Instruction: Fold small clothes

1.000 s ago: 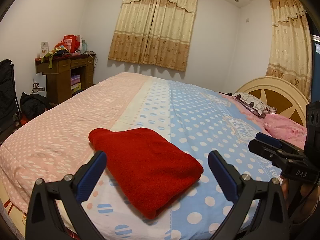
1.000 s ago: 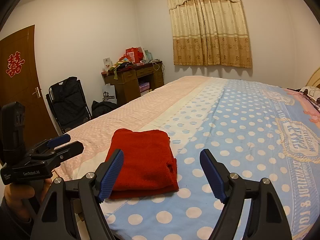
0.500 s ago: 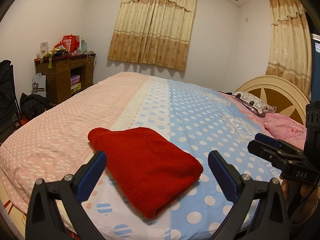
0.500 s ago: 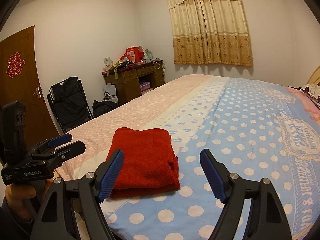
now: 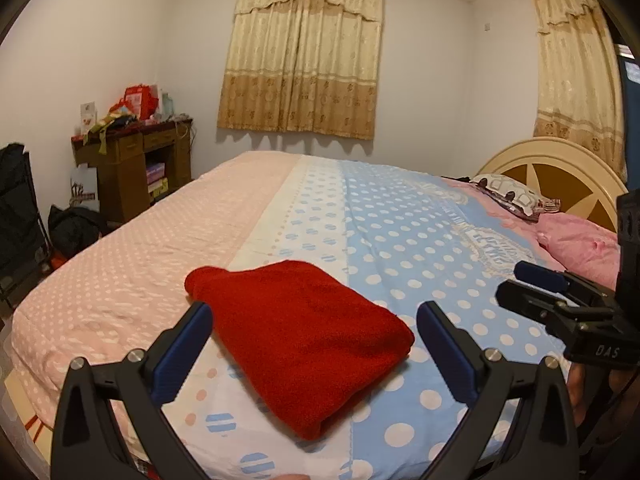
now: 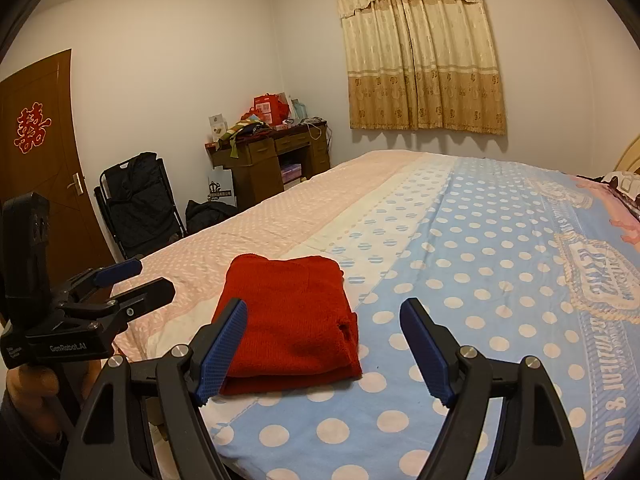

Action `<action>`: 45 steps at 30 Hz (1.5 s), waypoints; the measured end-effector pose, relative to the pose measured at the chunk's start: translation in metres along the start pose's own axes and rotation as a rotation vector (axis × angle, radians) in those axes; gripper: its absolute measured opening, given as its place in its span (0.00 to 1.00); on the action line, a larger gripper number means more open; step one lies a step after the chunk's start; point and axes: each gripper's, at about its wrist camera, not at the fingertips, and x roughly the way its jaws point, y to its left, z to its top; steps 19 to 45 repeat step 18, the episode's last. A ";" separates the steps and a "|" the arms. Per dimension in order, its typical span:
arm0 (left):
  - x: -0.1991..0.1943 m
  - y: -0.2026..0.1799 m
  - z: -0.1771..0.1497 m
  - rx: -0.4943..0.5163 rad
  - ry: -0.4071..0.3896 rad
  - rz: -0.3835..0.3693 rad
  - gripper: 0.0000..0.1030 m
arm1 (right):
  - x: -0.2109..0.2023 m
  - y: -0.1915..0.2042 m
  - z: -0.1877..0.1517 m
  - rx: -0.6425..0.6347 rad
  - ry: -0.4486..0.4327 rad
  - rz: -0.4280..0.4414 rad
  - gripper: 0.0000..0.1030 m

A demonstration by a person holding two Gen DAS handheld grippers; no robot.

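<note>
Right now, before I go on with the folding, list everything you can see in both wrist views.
red garment: one, red, folded, on the bed near its front edge
bedspread: one, pink and blue with dots, covers the bed
pillows: two, pink and patterned, by the headboard
headboard: one, cream and brown
curtains: two sets, beige
desk: one, brown, cluttered, in the corner
door: one, brown, red emblem
folding chair: one, black
left gripper: open, empty
right gripper: open, empty
</note>
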 end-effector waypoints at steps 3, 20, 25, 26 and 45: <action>-0.001 -0.002 0.001 0.017 -0.005 0.032 1.00 | 0.000 0.000 0.000 0.000 0.000 0.000 0.77; 0.002 0.004 -0.002 0.001 -0.015 0.011 1.00 | 0.005 0.001 -0.004 -0.009 0.013 0.010 0.77; 0.002 0.004 -0.002 0.001 -0.015 0.011 1.00 | 0.005 0.001 -0.004 -0.009 0.013 0.010 0.77; 0.002 0.004 -0.002 0.001 -0.015 0.011 1.00 | 0.005 0.001 -0.004 -0.009 0.013 0.010 0.77; 0.002 0.004 -0.002 0.001 -0.015 0.011 1.00 | 0.005 0.001 -0.004 -0.009 0.013 0.010 0.77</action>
